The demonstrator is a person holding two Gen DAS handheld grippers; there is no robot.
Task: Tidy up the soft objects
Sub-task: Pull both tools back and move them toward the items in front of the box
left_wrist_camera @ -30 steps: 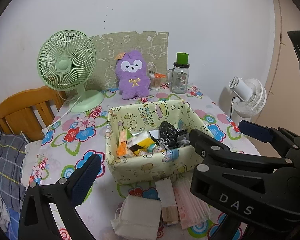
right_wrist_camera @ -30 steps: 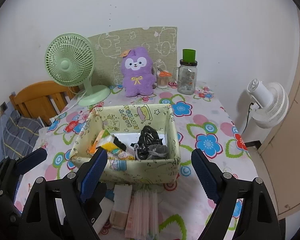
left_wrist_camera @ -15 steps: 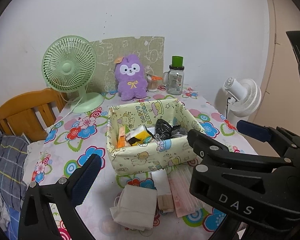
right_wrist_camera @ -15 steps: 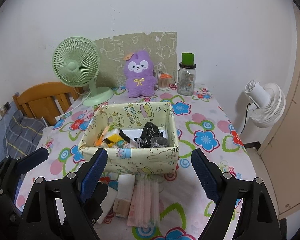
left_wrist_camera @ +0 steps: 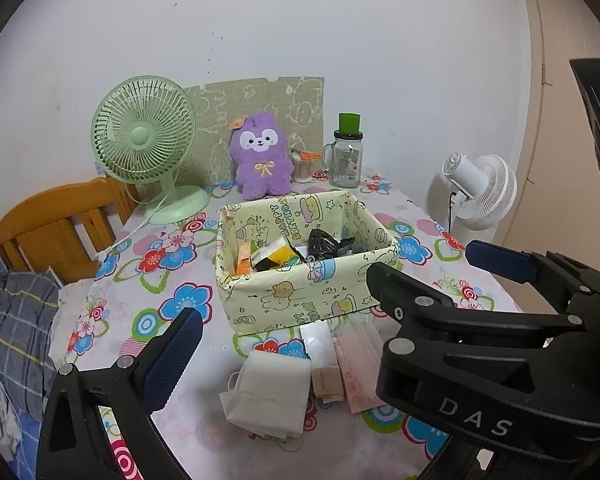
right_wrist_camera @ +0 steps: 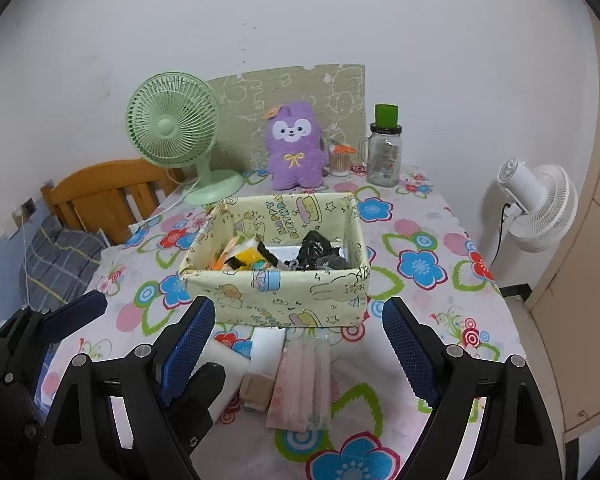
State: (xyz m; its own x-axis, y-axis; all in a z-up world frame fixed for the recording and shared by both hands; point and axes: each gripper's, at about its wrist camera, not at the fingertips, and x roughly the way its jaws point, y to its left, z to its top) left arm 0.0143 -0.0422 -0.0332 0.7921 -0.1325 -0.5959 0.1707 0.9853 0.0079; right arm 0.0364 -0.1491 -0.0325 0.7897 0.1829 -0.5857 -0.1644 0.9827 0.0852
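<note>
A yellow fabric storage box with cartoon print stands mid-table, holding several small packets and a black bundle. In front of it lie a white folded cloth, a small tissue pack and a pink packet. A purple plush toy sits at the back. My left gripper is open and empty, above the front items. My right gripper is open and empty, just right of the left one.
A green desk fan stands back left, a glass jar with green lid back right. A white fan stands off the table's right edge. A wooden chair is at the left.
Both grippers have drawn back and risen from the box; more of the table front and the items lying there has come into view. Nothing on the table moved.
</note>
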